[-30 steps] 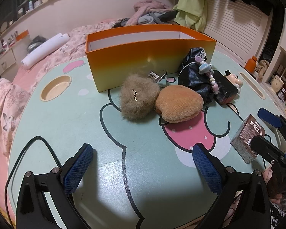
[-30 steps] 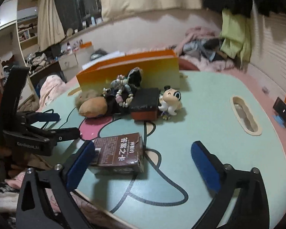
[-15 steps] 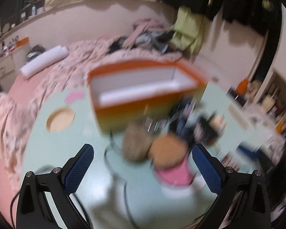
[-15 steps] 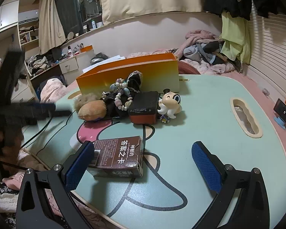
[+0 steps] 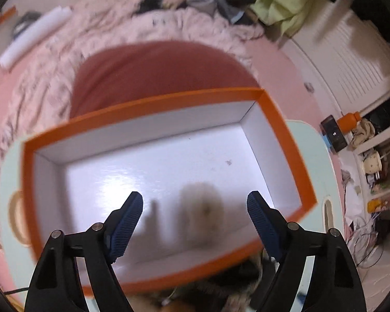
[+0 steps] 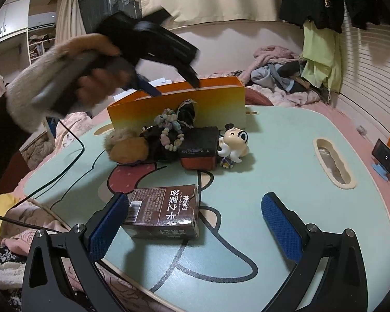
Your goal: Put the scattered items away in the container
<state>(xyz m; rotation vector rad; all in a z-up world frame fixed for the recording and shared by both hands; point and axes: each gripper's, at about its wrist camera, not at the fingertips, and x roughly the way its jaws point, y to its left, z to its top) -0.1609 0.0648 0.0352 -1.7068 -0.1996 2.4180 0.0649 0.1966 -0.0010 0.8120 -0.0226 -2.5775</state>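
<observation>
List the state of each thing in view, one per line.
Orange box: open-topped, upright, nothing inside.
Left tongs: open, holding nothing, above the box.
Right tongs: open, holding nothing.
Brown card box: closed, lying flat on the table, beside the right tongs' left finger.
Tan plush: on the table, outside the box.
Bead bracelet: draped over the black pouch.
Duck figurine: upright.

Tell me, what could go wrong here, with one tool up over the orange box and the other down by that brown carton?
The left tool hovers open and empty above the orange box; coming down carelessly, it might clip the rim and shove the box. The items lie tightly piled against the box: pulling the bead bracelet could drag the black pouch along. The brown carton sits near the table edge, so a nudge from the right tool might push it off.
</observation>
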